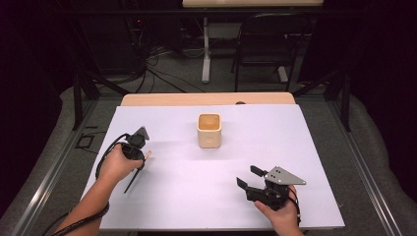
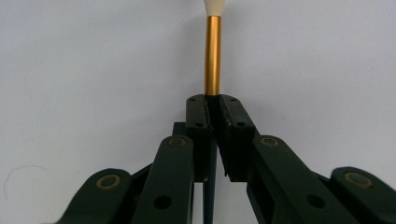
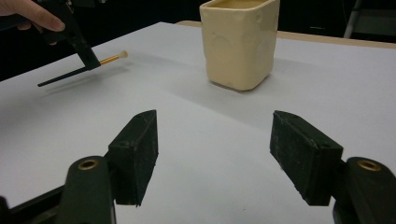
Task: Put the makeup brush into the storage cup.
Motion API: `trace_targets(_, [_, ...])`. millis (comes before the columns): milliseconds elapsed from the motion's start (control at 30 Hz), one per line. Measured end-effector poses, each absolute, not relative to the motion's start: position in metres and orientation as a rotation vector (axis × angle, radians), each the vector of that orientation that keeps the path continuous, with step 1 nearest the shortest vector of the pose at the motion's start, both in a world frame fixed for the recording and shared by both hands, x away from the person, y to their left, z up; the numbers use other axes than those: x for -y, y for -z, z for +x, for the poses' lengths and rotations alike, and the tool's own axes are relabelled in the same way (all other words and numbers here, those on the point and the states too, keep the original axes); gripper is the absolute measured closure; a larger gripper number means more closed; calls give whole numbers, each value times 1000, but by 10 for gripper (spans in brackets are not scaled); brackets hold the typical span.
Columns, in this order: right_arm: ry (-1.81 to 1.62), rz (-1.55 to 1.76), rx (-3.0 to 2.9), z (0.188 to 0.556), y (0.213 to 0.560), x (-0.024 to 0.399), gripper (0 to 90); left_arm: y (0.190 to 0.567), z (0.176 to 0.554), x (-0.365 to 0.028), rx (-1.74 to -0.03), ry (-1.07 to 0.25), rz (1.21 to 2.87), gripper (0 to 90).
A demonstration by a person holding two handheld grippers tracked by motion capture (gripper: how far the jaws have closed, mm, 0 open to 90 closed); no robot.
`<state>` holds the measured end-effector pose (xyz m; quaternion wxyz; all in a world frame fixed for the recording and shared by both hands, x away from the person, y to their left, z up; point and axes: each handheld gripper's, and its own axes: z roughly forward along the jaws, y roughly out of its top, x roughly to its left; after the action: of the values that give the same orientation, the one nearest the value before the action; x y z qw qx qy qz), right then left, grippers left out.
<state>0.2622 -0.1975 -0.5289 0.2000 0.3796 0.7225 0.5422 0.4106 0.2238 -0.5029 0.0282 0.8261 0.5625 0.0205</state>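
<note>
A thin brush [image 1: 134, 178] with a dark handle, a gold ferrule [image 2: 213, 56] and a pale tip is clamped in my left gripper [image 1: 142, 158], which is shut on it at the left of the white sheet. In the left gripper view the jaws of the left gripper [image 2: 214, 105] pinch the handle just below the ferrule. The brush [image 3: 111, 59] hangs slightly above the sheet, tip pointing toward a cream square cup [image 1: 209, 130] that stands upright at the centre back. My right gripper [image 1: 248, 177] rests near the front right, open and holding nothing, its jaws [image 3: 215, 144] facing the cup [image 3: 240, 42].
A white sheet [image 1: 196, 196] covers the table, with a wooden edge [image 1: 206, 99] showing at the back. Behind the table are a dark chair [image 1: 268, 44], a white table leg [image 1: 205, 49] and cables on the floor.
</note>
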Motion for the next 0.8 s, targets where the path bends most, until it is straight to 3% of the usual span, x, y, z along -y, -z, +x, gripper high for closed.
trace_targets(800, [-1536,1059,-1999,264,530,195,323,472,396,-222,-1547,-171,2390,830])
